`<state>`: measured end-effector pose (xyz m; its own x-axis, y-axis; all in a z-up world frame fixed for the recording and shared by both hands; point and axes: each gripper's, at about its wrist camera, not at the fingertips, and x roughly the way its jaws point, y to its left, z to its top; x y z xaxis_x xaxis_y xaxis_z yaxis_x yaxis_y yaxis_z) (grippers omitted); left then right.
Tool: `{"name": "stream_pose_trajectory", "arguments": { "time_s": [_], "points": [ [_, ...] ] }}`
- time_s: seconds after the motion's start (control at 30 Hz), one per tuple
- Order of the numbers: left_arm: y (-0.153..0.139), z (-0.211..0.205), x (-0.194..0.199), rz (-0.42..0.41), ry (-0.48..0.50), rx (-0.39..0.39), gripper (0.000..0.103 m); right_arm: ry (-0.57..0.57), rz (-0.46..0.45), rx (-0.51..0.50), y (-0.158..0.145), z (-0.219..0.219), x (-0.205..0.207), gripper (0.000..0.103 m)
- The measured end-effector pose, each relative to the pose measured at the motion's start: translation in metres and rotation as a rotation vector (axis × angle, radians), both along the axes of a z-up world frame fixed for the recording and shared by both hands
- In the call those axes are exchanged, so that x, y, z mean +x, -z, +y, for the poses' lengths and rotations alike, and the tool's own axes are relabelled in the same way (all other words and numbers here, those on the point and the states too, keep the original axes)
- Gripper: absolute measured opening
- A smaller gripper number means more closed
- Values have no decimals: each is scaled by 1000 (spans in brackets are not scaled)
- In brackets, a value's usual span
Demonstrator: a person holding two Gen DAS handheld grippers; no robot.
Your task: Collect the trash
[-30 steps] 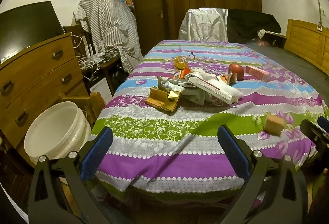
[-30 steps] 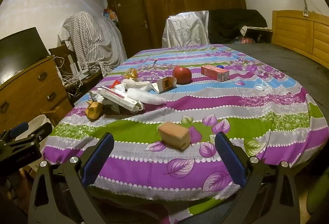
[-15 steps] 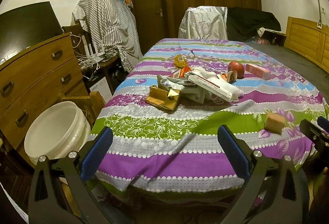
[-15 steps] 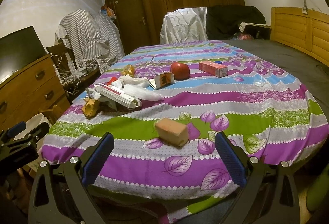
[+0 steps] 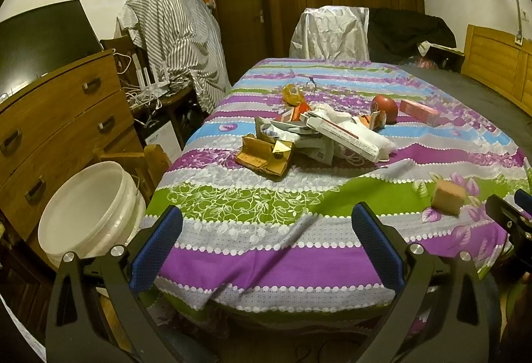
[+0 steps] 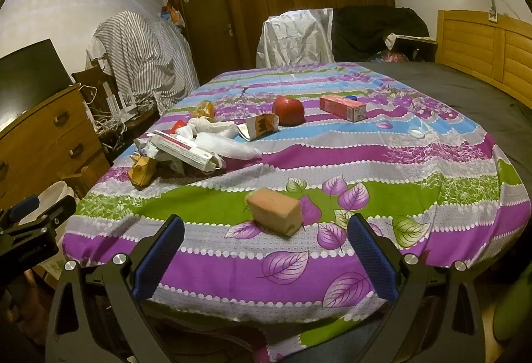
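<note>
Little has changed over the last second: the right gripper (image 6: 266, 243) has been edged nearer the tan sponge (image 6: 275, 211), jaws spread and empty. The left gripper (image 5: 266, 240) remains released. The trash pile (image 5: 319, 136) lies untouched mid-worktop; the white bucket (image 5: 89, 213) waits alongside.

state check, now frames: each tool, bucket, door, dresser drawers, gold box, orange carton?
left tool: open, empty
right tool: open, empty
white bucket: upright, uncovered
door: shut
dresser drawers: shut
gold box: flaps open, crumpled
orange carton: torn open, on its side
</note>
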<state>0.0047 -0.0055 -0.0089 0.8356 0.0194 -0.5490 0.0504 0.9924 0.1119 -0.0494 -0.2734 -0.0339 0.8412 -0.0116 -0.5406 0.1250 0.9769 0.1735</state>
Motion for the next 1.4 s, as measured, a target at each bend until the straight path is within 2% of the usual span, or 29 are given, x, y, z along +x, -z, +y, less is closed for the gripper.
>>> {"name": "stream_pose_trajectory", "arguments": {
  "time_s": [0.43,0.7,0.83,1.03,1.23,1.27,1.3,1.33,1.37,1.4],
  "points": [
    [12,0,17,53,0,2,98,2,40,-2,13,-1,22,98],
    [21,2,26,91,-9,2,98,-43,17,-66,17,-6,33,98],
    [26,1,32,111,-9,9,98,-99,57,-82,29,-12,47,98],
    [36,4,43,154,-10,-8,98,-186,117,-155,52,-14,77,85],
    [36,14,60,194,-25,-66,98,-234,145,-149,69,-19,99,77],
    [34,13,64,200,-20,-81,98,-242,155,-132,72,-21,102,70],
    [33,13,68,208,-10,-102,98,-260,164,-105,75,-23,105,57],
    [30,11,76,225,12,-141,98,-284,157,-77,76,-24,107,50],
    [28,7,82,236,32,-175,98,-293,145,-63,75,-25,107,36],
    [25,3,89,248,53,-211,98,-295,137,-48,74,-26,107,33]
  ]
}}
